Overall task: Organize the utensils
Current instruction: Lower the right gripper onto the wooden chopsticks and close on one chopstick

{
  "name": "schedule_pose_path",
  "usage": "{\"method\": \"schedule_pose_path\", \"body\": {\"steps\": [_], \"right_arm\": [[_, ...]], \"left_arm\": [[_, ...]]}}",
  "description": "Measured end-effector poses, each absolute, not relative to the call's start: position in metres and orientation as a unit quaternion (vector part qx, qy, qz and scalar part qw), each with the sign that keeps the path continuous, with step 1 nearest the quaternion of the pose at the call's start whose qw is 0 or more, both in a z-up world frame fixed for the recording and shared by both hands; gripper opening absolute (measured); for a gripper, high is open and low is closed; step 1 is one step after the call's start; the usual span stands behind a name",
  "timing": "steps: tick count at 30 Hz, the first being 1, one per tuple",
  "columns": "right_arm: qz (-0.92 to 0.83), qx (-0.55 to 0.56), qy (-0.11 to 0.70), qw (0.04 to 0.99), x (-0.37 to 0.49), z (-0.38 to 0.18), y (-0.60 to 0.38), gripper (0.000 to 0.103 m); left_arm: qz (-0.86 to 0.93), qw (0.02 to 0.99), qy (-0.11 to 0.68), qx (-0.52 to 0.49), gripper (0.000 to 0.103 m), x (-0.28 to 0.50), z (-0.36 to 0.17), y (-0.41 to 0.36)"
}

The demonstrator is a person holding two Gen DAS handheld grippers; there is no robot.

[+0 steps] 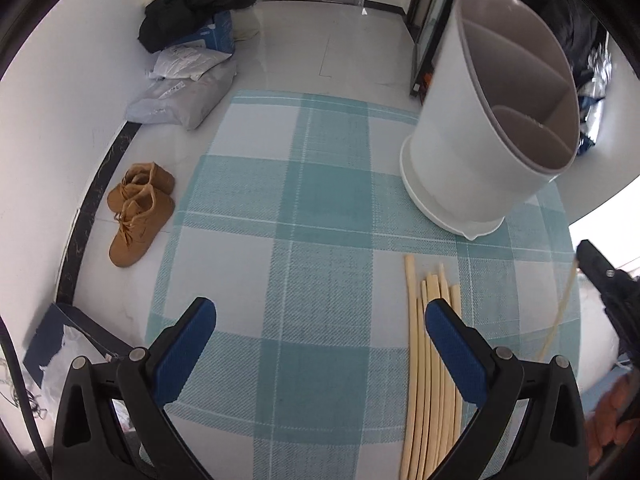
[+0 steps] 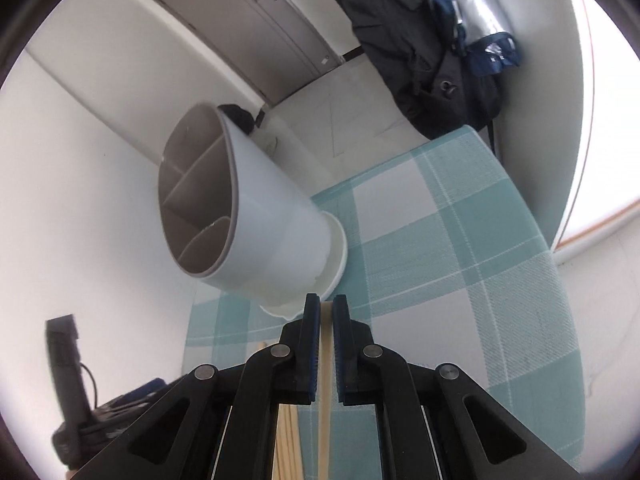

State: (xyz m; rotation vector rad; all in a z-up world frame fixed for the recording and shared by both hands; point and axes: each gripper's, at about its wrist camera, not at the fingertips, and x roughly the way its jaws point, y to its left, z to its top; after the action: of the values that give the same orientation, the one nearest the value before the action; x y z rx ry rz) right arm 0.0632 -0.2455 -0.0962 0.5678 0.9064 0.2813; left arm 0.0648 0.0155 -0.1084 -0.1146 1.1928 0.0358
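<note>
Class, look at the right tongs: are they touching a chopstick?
Touching. The right wrist view shows the right tongs shut on one chopstick, pads pressed on either side.

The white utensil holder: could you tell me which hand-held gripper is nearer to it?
Right. The right hand-held gripper, holding a chopstick, sits just before the holder; the left hangs farther back.

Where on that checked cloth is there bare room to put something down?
The widest free patch is the cloth left of the chopsticks and the white holder, reaching the cloth's left edge. It is crowded on the right, where the chopstick bundle lies close below the holder; the right gripper has one chopstick there.
</note>
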Motion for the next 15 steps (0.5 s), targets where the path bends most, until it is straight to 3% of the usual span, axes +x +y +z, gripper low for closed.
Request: {"method": "schedule_pose_path", "body": {"steps": [9, 15], "right_arm": [[0.147, 0.3, 0.395, 0.856, 0.048, -0.089, -0.268, 0.006], [0.143, 0.284, 0.396, 0.861, 0.047, -0.093, -0.269, 0.006]], "left_arm": [[0.041, 0.816, 0.577, 0.007, 0.102, 0.074, -0.127, -0.008], [0.048, 0.816, 0.576, -0.006, 0.102, 0.079, -0.133, -0.003]]}}
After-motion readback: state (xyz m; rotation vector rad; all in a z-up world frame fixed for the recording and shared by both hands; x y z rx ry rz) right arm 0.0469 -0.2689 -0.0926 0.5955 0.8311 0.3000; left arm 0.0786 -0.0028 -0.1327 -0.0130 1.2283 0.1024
